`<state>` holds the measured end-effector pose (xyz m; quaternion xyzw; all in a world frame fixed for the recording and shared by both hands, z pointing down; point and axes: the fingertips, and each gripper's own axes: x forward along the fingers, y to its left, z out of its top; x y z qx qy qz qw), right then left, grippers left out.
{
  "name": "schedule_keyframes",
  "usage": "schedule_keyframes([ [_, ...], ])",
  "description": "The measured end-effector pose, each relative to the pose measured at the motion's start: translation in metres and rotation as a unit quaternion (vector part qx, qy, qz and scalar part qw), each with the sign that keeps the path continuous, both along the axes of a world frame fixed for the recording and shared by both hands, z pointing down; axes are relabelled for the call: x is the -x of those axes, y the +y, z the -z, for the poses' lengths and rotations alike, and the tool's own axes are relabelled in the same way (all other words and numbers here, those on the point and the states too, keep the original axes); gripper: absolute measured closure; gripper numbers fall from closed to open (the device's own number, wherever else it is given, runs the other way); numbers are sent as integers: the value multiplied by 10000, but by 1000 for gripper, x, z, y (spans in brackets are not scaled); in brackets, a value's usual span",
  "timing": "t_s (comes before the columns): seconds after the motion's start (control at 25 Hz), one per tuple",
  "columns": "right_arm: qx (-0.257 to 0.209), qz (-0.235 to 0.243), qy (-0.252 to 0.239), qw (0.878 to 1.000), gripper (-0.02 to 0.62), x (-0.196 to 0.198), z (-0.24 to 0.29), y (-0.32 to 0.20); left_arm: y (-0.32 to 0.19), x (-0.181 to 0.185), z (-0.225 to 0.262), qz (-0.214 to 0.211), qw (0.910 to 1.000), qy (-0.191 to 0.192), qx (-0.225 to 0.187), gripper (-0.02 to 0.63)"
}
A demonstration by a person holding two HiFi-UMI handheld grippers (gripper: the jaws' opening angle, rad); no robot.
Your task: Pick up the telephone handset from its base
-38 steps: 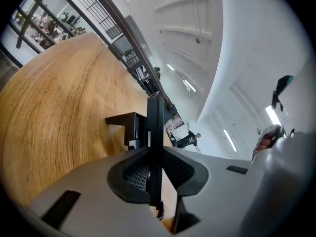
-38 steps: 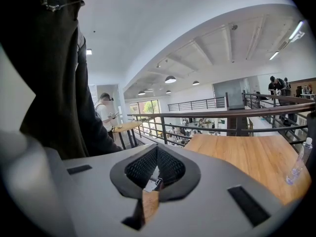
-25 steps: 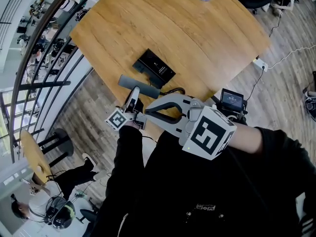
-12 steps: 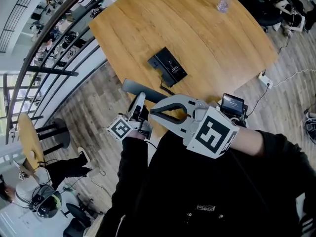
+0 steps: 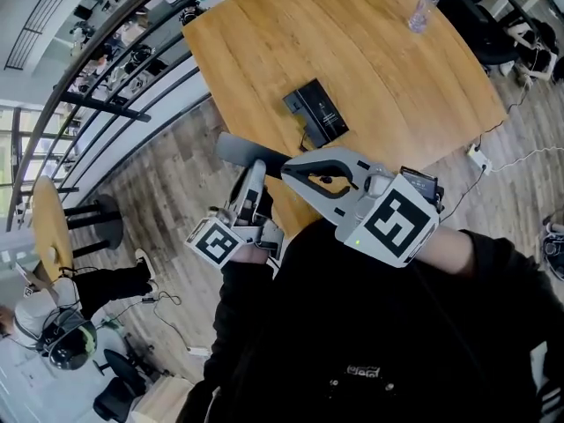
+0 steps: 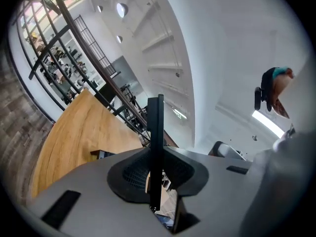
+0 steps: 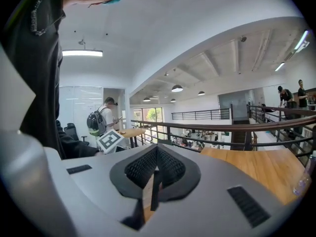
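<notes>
The left gripper (image 6: 156,174) is closed partway on the telephone handset (image 6: 155,127). The pads are pressed on its two flat faces, so it is seen edge-on as a thin dark bar standing up from the jaws toward 12 o'clock. The right gripper (image 7: 156,171) is closed pad to pad and nothing is held in it. In the head view its tips are just beside the handset's 4 o'clock end, and contact cannot be confirmed. The handset is carried crosswise above the table's (image 5: 379,55) near edge, apart from the base (image 5: 317,113) and at about 7 o'clock of it. Against the head view of a second ago, the handset and left gripper are seen larger and nearer the camera, and the gap to the base has widened. The handset is therefore judged to have been raised, with the grip unchanged. The right gripper has shifted only slightly. The base is left flat on the wood, empty, and a dark cord (image 5: 305,139) appears to leave its near end. Where the cord ends cannot be traced. The pick-up is judged essentially complete. What remains is a steady hold, and cord slack should be watched if the lift continues. A water bottle (image 5: 423,9) stands well apart, at 1 o'clock of the base.
</notes>
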<state>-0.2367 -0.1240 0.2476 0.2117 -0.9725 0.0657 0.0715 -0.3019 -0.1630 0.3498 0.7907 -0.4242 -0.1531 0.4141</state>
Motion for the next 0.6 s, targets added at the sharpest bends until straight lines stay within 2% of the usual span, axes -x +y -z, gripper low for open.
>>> schedule_keyframes([
  [0.12, 32, -231, -17, 9997, 578, -6, -1, -11, 1, -3, 21, 165, 9993, -186, -267, 528],
  [0.24, 62, -195, 87, 9998, 578, -1, -5, -11, 3, -8, 28, 58, 9984, -359, -425, 526],
  [0.6, 24, 35, 200, 9998, 578, 12, -3, -2, 8, -10, 19, -56, 9987, -343, -366, 527],
])
